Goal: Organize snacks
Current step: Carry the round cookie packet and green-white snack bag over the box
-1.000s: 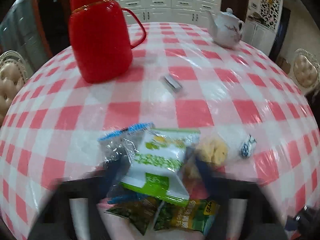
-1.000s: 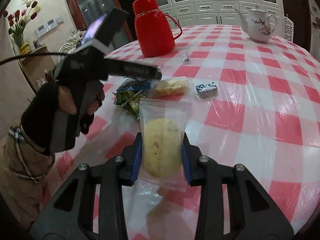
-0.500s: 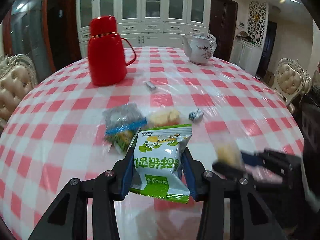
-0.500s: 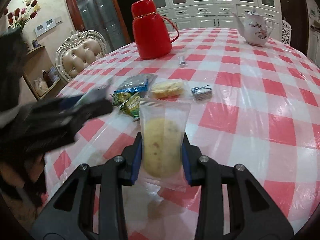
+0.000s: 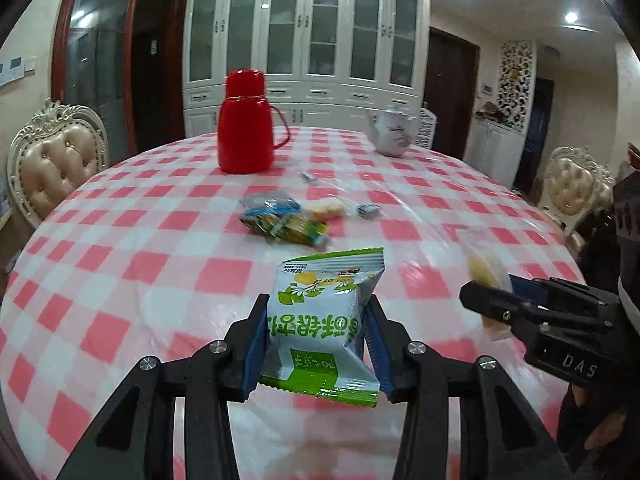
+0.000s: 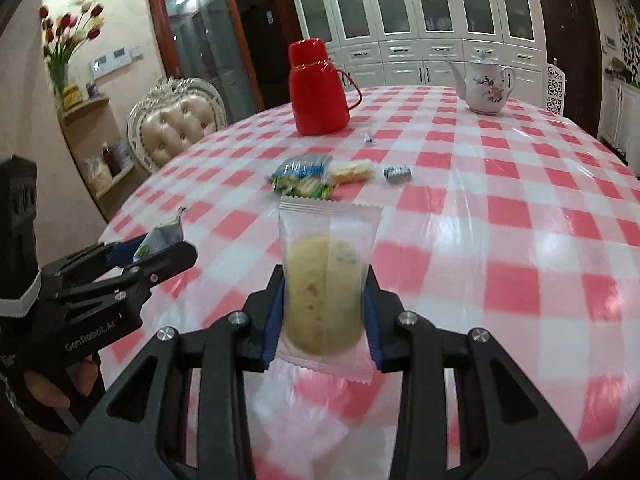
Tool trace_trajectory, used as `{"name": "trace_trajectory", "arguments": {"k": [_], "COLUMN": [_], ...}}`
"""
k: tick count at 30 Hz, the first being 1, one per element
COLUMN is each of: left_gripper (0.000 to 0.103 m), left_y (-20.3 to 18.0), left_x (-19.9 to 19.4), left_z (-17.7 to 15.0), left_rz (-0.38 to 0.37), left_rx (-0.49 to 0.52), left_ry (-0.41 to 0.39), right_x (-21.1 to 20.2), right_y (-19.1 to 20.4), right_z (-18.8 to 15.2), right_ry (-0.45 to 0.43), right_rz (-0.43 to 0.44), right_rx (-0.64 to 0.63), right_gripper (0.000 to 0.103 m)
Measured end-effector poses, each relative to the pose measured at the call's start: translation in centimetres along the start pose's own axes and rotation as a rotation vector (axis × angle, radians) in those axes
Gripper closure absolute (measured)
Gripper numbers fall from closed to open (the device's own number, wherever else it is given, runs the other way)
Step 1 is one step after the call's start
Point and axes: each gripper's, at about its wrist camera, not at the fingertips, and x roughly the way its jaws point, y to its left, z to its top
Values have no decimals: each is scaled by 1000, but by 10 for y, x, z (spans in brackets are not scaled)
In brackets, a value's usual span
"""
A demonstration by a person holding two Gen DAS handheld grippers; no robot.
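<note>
My left gripper (image 5: 316, 344) is shut on a white and green snack packet (image 5: 324, 324), held above the near part of the checked table (image 5: 160, 272). My right gripper (image 6: 325, 312) is shut on a clear packet with a round yellow cake (image 6: 324, 296) inside. Each gripper shows in the other's view: the right one (image 5: 492, 304) at the right edge with its cake packet (image 5: 482, 268), the left one (image 6: 160, 252) at the left edge. A small heap of snack packets (image 5: 284, 220) (image 6: 308, 180) lies farther out on the table, with a small blue-white sweet (image 5: 368, 210) (image 6: 397, 173) beside it.
A red thermos jug (image 5: 245, 128) (image 6: 318, 88) and a white teapot (image 5: 394, 134) (image 6: 486, 88) stand at the far side. A small wrapped piece (image 5: 308, 177) lies between them. Padded chairs (image 5: 56, 164) (image 5: 576, 188) stand around the table. White cabinets line the back wall.
Both grippers have drawn back from the snack heap, each carrying its packet. The left one rose and pulled far back, so the heap now looks small and distant.
</note>
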Motion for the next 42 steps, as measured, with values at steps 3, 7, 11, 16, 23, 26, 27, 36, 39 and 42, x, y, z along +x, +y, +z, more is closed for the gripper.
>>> {"name": "trace_trajectory", "arguments": {"k": [3, 7, 11, 16, 23, 26, 27, 36, 39, 42], "left_gripper": [57, 57, 57, 57, 57, 57, 57, 57, 57, 57], "left_y": [-8, -15, -19, -26, -43, -50, -54, -94, -109, -126], "left_x": [-14, -26, -38, -41, -47, -49, -51, -55, -53, -53], "left_z": [-10, -23, -36, -50, -59, -61, -62, -72, -78, -84], "left_rz": [-26, -54, -71, -98, -140, -153, -154, -211, -245, -271], "left_rx": [8, 11, 13, 31, 64, 81, 90, 211, 245, 288], "left_ry": [3, 26, 49, 89, 111, 114, 115, 149, 174, 191], "right_x": [-20, -44, -60, -73, -89, -99, -102, -131, -143, -152], "right_y": [6, 14, 19, 18, 14, 13, 12, -4, -15, -27], "right_z": [-11, -20, -30, -43, -54, -57, -57, -75, -84, -92], "right_ry": [7, 22, 38, 60, 76, 72, 70, 94, 101, 118], "right_rz": [-28, -50, -80, -114, -147, -156, -160, -206, -239, -263], "right_rx": [-25, -69, -119, -142, -160, -167, -168, -195, -192, -186], "right_gripper": [64, 64, 64, 64, 64, 64, 64, 64, 64, 64]}}
